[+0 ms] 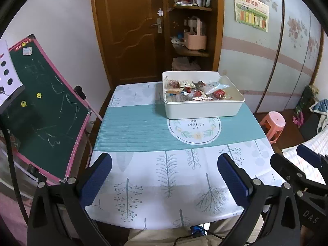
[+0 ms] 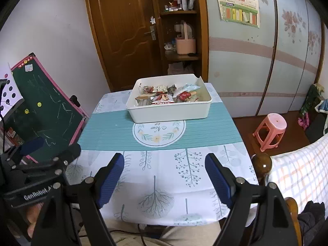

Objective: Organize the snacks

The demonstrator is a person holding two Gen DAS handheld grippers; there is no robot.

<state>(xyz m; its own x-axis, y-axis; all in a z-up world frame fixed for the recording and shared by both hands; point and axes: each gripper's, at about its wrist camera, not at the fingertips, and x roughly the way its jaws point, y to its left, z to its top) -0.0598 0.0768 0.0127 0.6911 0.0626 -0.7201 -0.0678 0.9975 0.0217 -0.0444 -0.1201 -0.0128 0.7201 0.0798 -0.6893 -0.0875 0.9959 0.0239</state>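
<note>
A white plastic bin [image 1: 203, 107] stands at the far side of the table, holding several wrapped snack packets [image 1: 194, 92]. It also shows in the right wrist view [image 2: 170, 112], with the snacks [image 2: 164, 96] piled inside. My left gripper [image 1: 164, 176] is open and empty, held above the table's near edge. My right gripper [image 2: 165, 176] is open and empty too, beside the left one over the near edge. The right gripper shows at the right of the left wrist view [image 1: 295, 160], and the left gripper at the left of the right wrist view [image 2: 53, 147].
The table [image 1: 143, 131] has a teal and white tree-print cloth. A green chalkboard easel [image 1: 45, 106] stands left of it. A pink stool [image 2: 270, 131] and a checked bed [image 2: 297, 164] are to the right. A wooden door [image 1: 131, 28] and shelves [image 1: 190, 49] stand behind.
</note>
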